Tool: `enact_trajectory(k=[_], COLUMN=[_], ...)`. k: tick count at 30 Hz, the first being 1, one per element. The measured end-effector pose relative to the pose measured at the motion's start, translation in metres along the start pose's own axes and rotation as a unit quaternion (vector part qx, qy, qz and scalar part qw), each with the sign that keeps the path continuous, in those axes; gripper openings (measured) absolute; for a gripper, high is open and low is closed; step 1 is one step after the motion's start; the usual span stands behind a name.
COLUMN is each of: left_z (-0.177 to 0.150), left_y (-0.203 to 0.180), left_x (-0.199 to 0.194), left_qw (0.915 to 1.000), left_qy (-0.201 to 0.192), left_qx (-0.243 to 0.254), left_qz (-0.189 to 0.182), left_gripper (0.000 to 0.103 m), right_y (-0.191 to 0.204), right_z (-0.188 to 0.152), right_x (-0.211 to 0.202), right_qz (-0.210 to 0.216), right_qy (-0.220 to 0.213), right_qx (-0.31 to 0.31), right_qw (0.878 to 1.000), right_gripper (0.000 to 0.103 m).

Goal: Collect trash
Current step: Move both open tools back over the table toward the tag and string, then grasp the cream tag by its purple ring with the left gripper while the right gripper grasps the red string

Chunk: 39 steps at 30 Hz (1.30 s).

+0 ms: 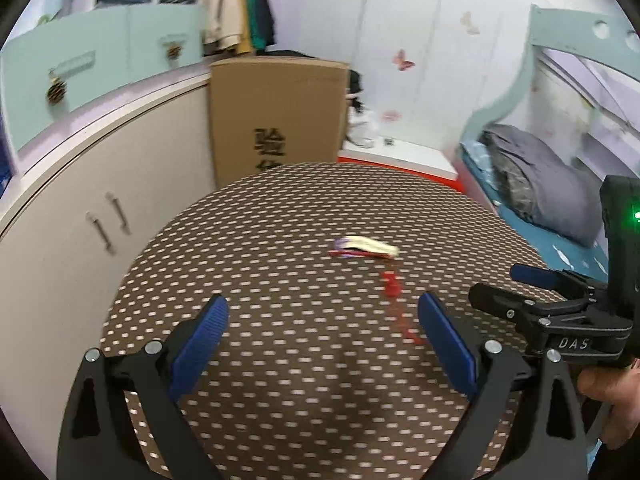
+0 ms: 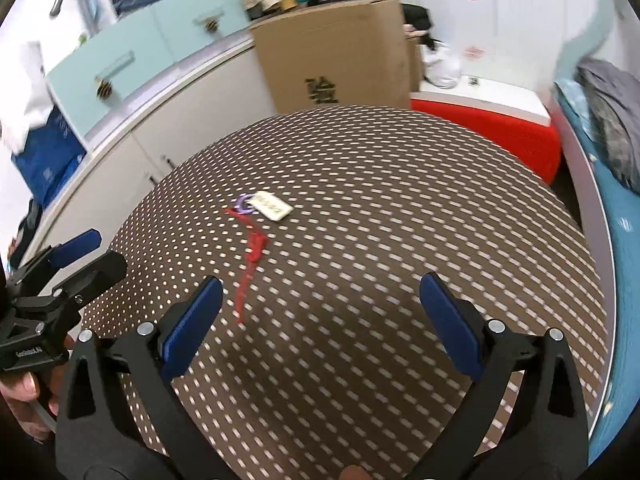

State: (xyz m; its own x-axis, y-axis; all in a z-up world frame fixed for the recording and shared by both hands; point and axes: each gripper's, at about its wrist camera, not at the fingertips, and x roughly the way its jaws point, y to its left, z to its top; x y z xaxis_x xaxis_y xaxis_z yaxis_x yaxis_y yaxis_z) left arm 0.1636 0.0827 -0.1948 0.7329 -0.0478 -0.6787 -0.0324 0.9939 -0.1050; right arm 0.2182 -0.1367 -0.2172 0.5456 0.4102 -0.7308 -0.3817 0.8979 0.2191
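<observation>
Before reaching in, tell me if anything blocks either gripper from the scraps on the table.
Nothing visible does. The red strip and cream tag lie on bare tablecloth ahead of the open left gripper and right gripper.

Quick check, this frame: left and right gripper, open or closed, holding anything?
Left gripper: open, holding nothing, above the table.
Right gripper: open, holding nothing, above the same table.

Table: round top, brown cloth with pale dashes.
Tag: cream, flat on cloth, purple ring at one end.
Strip: red, thin, lying beside tag.
</observation>
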Motion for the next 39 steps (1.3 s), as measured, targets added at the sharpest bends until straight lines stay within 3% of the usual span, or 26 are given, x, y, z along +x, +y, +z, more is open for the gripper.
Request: enact_trajectory(k=[6, 8, 9, 10, 13, 21, 31, 32, 34, 35, 37, 39], left_z=[0.004, 0.006, 0.006, 0.008, 0.014, 0.032, 0.042, 0.042, 0.043, 0.042, 0.041, 0.039], left_y=[0.033, 0.038, 0.038, 0.039, 0.036, 0.003, -0.029, -0.031, -0.035, -0.037, -0.042, -0.043], left_x=[0.017, 0.023, 0.024, 0.027, 0.038, 0.081, 0.131, 0.134, 0.136, 0.135, 0.133, 0.130], left_qw=[0.9996, 0.9995, 0.9995, 0.9995, 0.9996, 0.9985, 0.9901, 0.9894, 0.9878, 0.9871, 0.9858, 0.9861], left_qy=[0.008, 0.012, 0.012, 0.013, 0.016, 0.036, 0.075, 0.079, 0.085, 0.082, 0.085, 0.090], left_qx=[-0.023, -0.025, -0.024, -0.022, -0.014, 0.042, 0.118, 0.121, 0.128, 0.133, 0.139, 0.131], left_qz=[0.015, 0.017, 0.018, 0.018, 0.017, 0.005, -0.006, -0.014, -0.027, -0.034, -0.038, -0.049], left_gripper=[0.093, 0.093, 0.093, 0.093, 0.093, 0.093, 0.091, 0.077, 0.059, 0.041, 0.021, 0.021], right_y=[0.036, 0.046, 0.050, 0.054, 0.056, 0.007, -0.047, -0.050, -0.054, -0.056, -0.060, -0.062], right_z=[0.013, 0.015, 0.015, 0.014, 0.011, 0.002, -0.005, -0.005, -0.007, -0.008, -0.010, -0.010], right_x=[0.043, 0.057, 0.062, 0.069, 0.068, 0.040, 0.010, 0.009, 0.004, 0.002, -0.002, -0.004], right_qz=[0.006, 0.005, 0.005, -0.002, -0.008, -0.018, -0.032, -0.031, -0.028, -0.027, -0.026, -0.024], right_qy=[0.030, 0.040, 0.045, 0.051, 0.046, 0.031, 0.015, 0.014, 0.010, 0.008, 0.004, 0.001], right_qx=[-0.046, -0.062, -0.068, -0.079, -0.096, -0.044, 0.009, 0.011, 0.018, 0.020, 0.023, 0.025], right_qw=[0.998, 0.997, 0.997, 0.996, 0.994, 0.998, 0.999, 0.999, 0.999, 0.999, 0.999, 0.999], right_gripper=[0.070, 0.056, 0.039, 0.028, 0.011, 0.010, 0.010, 0.010, 0.010, 0.010, 0.010, 0.010])
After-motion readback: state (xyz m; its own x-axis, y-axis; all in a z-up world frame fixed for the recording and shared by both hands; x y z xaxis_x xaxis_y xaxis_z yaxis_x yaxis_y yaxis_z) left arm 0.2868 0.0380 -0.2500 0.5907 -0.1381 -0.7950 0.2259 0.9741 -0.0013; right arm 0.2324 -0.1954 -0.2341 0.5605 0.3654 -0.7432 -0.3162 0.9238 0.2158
